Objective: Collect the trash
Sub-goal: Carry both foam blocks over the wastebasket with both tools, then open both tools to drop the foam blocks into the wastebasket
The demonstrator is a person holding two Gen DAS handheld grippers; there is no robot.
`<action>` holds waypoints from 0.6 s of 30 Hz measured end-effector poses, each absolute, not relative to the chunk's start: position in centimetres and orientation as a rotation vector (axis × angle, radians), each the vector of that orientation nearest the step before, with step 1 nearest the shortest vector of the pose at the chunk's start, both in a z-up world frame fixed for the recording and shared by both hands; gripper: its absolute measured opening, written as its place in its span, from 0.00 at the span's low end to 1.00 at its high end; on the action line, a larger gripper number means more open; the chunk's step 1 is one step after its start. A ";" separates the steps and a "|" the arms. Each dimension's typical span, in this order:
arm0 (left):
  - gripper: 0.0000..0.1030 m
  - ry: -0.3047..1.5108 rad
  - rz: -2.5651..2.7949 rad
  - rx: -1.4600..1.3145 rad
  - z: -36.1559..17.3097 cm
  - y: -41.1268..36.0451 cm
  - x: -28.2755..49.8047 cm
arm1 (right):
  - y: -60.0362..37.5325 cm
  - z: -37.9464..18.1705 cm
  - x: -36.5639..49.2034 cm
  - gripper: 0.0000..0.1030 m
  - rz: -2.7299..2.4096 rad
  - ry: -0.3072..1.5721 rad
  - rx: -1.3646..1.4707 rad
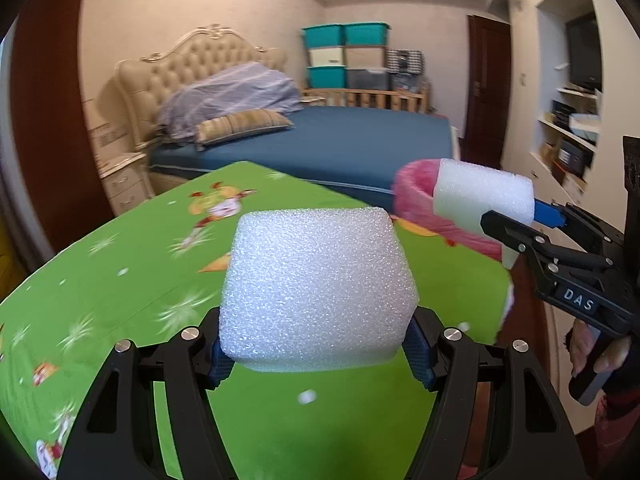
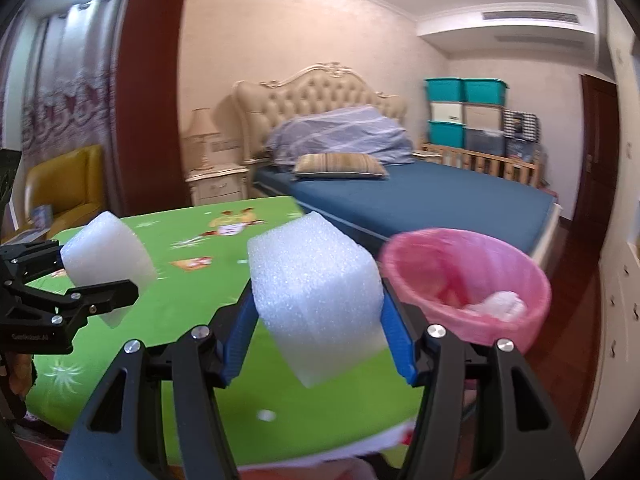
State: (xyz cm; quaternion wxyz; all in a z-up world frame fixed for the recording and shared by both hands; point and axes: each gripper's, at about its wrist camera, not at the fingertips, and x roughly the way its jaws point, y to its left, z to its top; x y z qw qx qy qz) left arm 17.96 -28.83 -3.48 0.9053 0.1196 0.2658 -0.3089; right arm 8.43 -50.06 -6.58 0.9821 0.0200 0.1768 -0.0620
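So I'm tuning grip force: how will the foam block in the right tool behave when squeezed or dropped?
The foam block looks like open-textured packing foam, so probably very light for its bulk. Its sides seem only slightly pinched between the right tool's fingers, suggesting springy, not fragile. Boxy faces mean it likely won't roll, though it may bounce off the pink bin's rim.

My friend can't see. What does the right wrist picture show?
The right hand-held gripper squeezes a white foam block above a green table, beside a pink bin. At left, the left hand-held gripper holds another foam block.
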 end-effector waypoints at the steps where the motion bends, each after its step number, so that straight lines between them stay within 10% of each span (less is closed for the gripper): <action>1: 0.63 0.551 -0.651 0.254 -3.6 -29.5 18.1 | -51.1 -6.7 8.1 0.55 -0.143 0.355 0.049; 18: 0.63 0.514 -0.905 0.328 -1.6 -46.3 20.7 | -64.1 -6.6 6.0 0.56 -0.365 0.335 0.126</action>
